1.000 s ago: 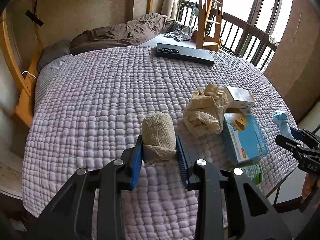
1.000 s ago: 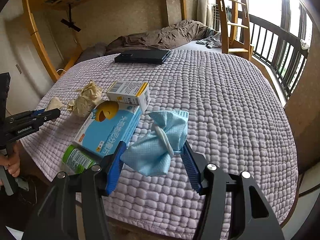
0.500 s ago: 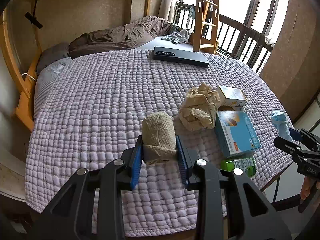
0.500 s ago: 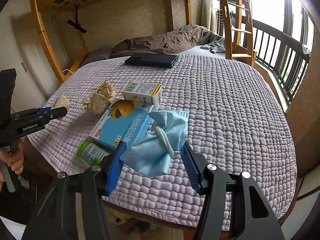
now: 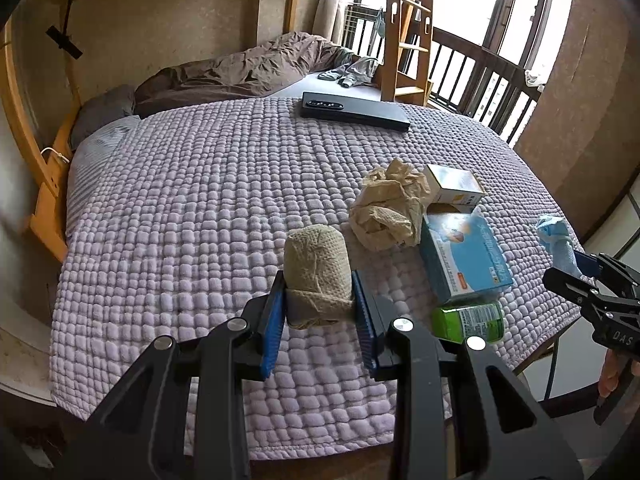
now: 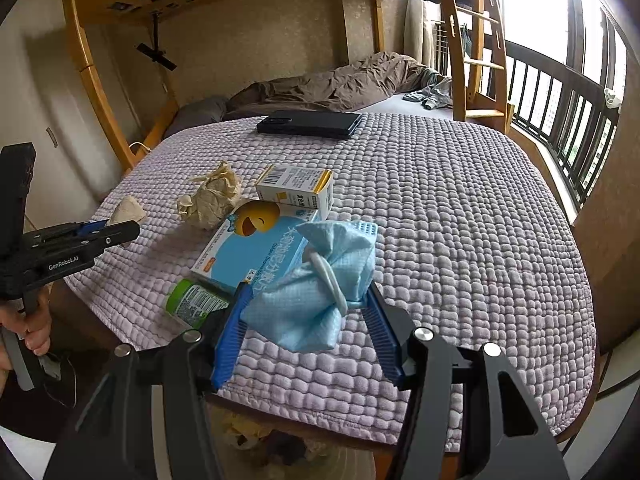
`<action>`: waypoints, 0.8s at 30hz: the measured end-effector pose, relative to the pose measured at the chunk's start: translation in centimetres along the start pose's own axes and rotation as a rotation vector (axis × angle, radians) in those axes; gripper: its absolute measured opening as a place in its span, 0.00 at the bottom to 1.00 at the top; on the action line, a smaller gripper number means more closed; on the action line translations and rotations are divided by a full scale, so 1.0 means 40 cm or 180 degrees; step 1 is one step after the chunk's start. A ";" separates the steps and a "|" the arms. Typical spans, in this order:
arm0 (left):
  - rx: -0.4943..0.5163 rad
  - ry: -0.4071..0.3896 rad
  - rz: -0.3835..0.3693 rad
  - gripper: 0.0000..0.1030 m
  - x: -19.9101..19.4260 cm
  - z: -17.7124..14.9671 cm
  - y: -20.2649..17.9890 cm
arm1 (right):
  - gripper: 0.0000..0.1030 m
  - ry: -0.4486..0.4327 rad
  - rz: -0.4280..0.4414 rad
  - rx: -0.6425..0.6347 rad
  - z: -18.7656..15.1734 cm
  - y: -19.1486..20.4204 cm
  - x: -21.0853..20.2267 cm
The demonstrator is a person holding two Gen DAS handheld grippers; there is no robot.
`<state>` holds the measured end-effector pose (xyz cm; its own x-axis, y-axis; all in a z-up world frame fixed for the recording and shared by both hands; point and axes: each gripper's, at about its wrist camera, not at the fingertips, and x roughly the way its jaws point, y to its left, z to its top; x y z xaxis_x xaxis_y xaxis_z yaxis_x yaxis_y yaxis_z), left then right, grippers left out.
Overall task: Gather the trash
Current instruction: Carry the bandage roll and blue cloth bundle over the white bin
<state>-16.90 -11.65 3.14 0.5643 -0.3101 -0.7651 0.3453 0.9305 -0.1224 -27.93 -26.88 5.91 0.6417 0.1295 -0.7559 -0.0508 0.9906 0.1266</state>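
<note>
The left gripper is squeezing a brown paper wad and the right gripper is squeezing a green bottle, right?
Not quite. The right gripper is squeezing a blue face mask, as the right wrist view shows. The green bottle lies on the bed cover. The left gripper does squeeze the brown paper wad.

Beige paper wad (image 5: 318,270) in left tongs (image 5: 319,300), blue mask (image 6: 316,280) in right tongs (image 6: 308,304), both off quilt.

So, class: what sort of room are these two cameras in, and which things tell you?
Most likely a bedroom. A wooden bunk frame with a ladder stands over a mattress with a rumpled brown duvet and a grey pillow; a balcony railing runs alongside.
</note>
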 end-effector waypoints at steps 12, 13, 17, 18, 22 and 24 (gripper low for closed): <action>0.0116 0.0022 0.0094 0.33 -0.031 -0.016 -0.031 | 0.54 0.0016 0.0127 -0.0062 -0.019 0.004 -0.039; 0.0131 0.0021 0.0109 0.33 -0.033 -0.018 -0.034 | 0.54 0.0019 0.0135 -0.0068 -0.020 0.005 -0.041; 0.0203 0.0029 0.0145 0.33 -0.045 -0.028 -0.042 | 0.54 0.0036 0.0187 -0.0097 -0.029 0.012 -0.052; 0.0223 0.0034 0.0147 0.33 -0.048 -0.030 -0.045 | 0.54 0.0038 0.0200 -0.0099 -0.031 0.013 -0.056; 0.0291 0.0039 0.0140 0.33 -0.055 -0.039 -0.053 | 0.54 0.0055 0.0243 -0.0147 -0.040 0.024 -0.067; 0.0313 0.0043 0.0112 0.33 -0.060 -0.044 -0.059 | 0.54 0.0058 0.0279 -0.0155 -0.045 0.028 -0.074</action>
<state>-20.38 -12.76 4.16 0.5674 -0.2741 -0.7764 0.3976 0.9170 -0.0331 -31.27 -26.09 7.15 0.6192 0.2160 -0.7549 -0.1435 0.9764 0.1616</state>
